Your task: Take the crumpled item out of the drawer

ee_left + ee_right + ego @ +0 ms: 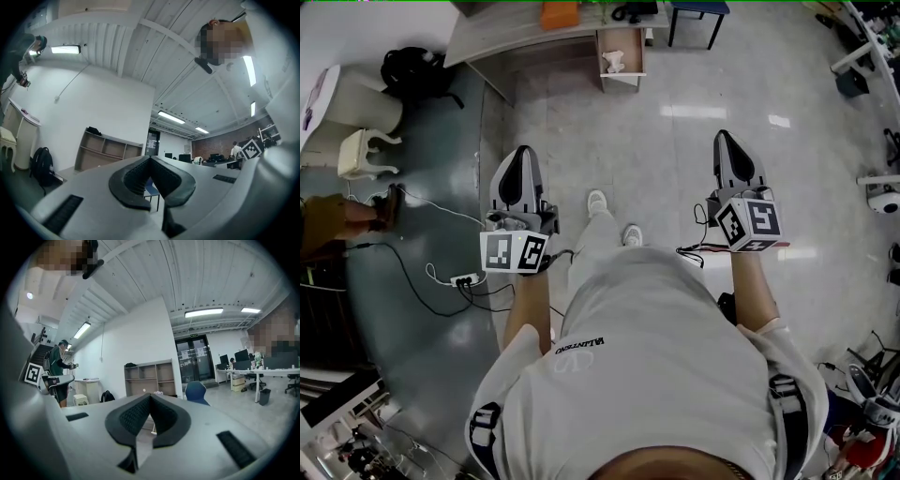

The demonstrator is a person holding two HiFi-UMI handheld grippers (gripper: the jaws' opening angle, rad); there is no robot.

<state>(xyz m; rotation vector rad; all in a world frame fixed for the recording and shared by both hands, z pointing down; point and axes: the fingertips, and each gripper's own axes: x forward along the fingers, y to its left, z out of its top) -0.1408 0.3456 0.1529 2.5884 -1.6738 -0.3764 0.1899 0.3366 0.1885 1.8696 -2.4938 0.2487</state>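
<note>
Bare tiled floor (675, 150) lies wide open between the person and the desk (502, 33), whose drawer (638, 52) stands pulled out past its edge. Inside lies the crumpled item (614, 62), small, white and wadded. The left gripper (523, 153) and right gripper (724, 139) are both closed on nothing, well apart from the drawer.

What I count around me
I carry two grippers, the left gripper (523, 152) and the right gripper (727, 141). I also count one drawer (622, 82), one crumpled item (614, 62), one black backpack (411, 70), one white stool (364, 155), one power strip (464, 279) and two white shoes (596, 202).
</note>
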